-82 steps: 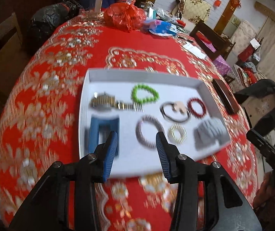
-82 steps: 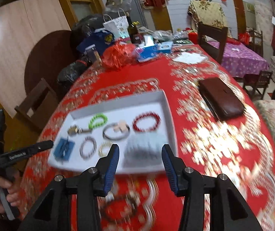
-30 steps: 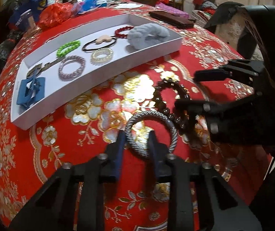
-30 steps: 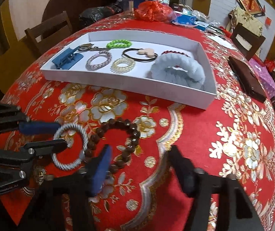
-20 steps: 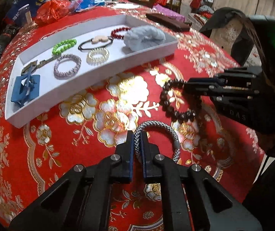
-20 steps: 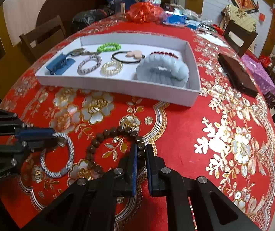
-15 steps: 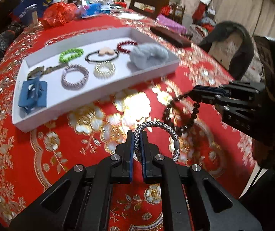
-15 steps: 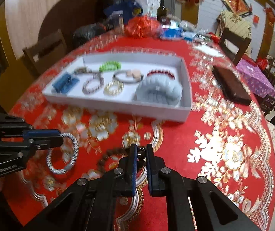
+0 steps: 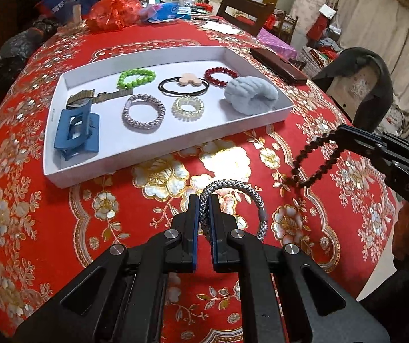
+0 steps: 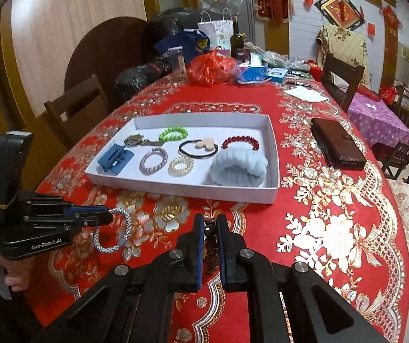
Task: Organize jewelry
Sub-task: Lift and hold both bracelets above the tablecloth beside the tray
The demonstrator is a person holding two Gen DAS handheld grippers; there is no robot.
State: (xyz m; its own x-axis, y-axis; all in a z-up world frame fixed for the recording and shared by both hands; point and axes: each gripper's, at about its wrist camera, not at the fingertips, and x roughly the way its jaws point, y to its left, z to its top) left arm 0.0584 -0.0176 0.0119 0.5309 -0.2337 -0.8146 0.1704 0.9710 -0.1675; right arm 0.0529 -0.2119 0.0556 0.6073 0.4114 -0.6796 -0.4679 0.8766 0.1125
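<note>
Left wrist view: the left gripper point(image 9: 203, 200) is pressed together on a grey braided bracelet point(image 9: 234, 200), and the loop is held above the red patterned bench point(image 9: 61, 243). At the right edge, the right gripper point(image 9: 337, 137) is seen pinching a dark beaded bracelet point(image 9: 314, 161), which hangs down from its tips, clear of the cloth. Behind both, a white tray point(image 9: 175, 143) is placed on the bench. Inside it are laid a blue hair clip point(image 9: 75, 133), a green bead bracelet point(image 9: 136, 77), a red bead bracelet point(image 9: 221, 75), a silver bracelet point(image 9: 143, 112), a clear coil tie point(image 9: 188, 108) and a pale blue scrunchie point(image 9: 250, 97). A brown case point(image 10: 337, 143) is seen on the bench near the tray.
</note>
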